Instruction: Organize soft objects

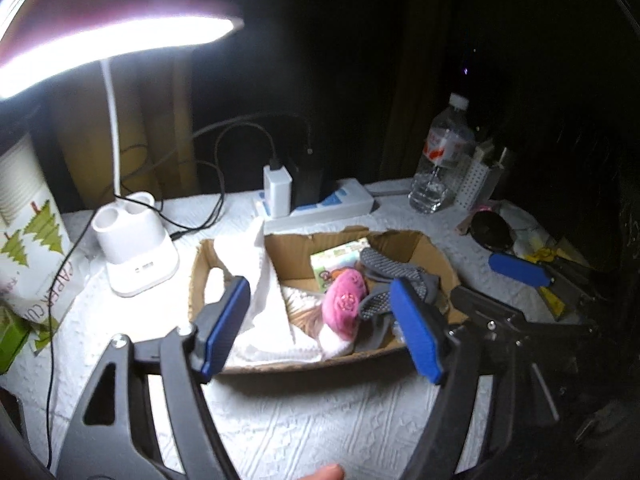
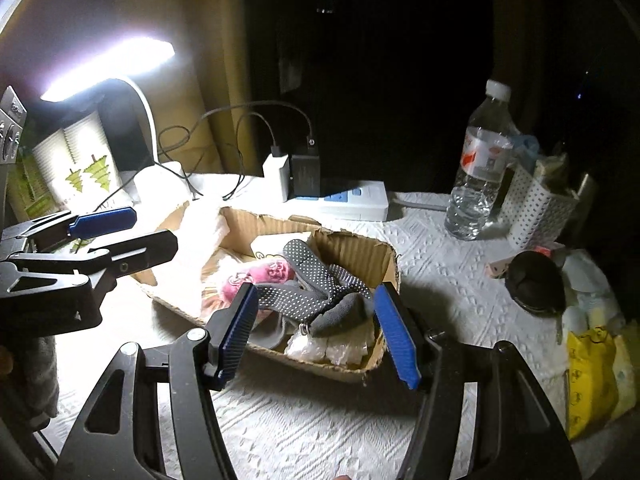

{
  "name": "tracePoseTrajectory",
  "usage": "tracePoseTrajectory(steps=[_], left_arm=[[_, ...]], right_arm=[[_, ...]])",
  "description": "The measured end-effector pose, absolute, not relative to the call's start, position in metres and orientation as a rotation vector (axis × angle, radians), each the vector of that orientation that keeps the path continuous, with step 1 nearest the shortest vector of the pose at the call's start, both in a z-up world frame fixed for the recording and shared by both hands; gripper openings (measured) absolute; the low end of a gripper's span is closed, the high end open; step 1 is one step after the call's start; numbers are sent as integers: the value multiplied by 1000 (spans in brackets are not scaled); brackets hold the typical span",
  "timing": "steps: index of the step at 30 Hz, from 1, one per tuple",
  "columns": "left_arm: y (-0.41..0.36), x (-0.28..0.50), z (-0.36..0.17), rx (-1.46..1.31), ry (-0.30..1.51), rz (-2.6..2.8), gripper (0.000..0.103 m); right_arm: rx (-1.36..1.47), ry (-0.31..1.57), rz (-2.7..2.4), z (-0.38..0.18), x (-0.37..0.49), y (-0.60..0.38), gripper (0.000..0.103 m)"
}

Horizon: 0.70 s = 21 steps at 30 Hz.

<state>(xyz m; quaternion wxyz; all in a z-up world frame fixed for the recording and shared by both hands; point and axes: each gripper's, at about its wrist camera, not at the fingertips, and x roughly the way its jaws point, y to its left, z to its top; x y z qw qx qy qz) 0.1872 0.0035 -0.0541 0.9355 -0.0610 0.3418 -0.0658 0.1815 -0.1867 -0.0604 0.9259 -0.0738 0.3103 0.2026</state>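
A torn cardboard box sits mid-table. It holds a white cloth, a pink plush toy and a grey dotted glove. My left gripper is open and empty, hovering at the box's near edge; it also shows in the right wrist view, over the box's left end. My right gripper is open and empty, just above the glove at the box's near right corner. In the left wrist view only one of its blue pads shows, right of the box.
A lit desk lamp, a paper cup pack, a power strip with chargers and a water bottle stand behind the box. A black round case, a perforated white holder and yellow packets lie right.
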Motion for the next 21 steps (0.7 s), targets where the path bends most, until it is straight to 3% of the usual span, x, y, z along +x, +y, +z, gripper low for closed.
tracePoseTrajectory(steps=[16, 21], left_arm=[[6, 122, -11, -113, 615, -120, 75], [5, 96, 5, -111, 583, -120, 75]], right_arm=[[-147, 537, 386, -20, 112, -197, 64], [-134, 506, 381, -8, 90, -204, 75]])
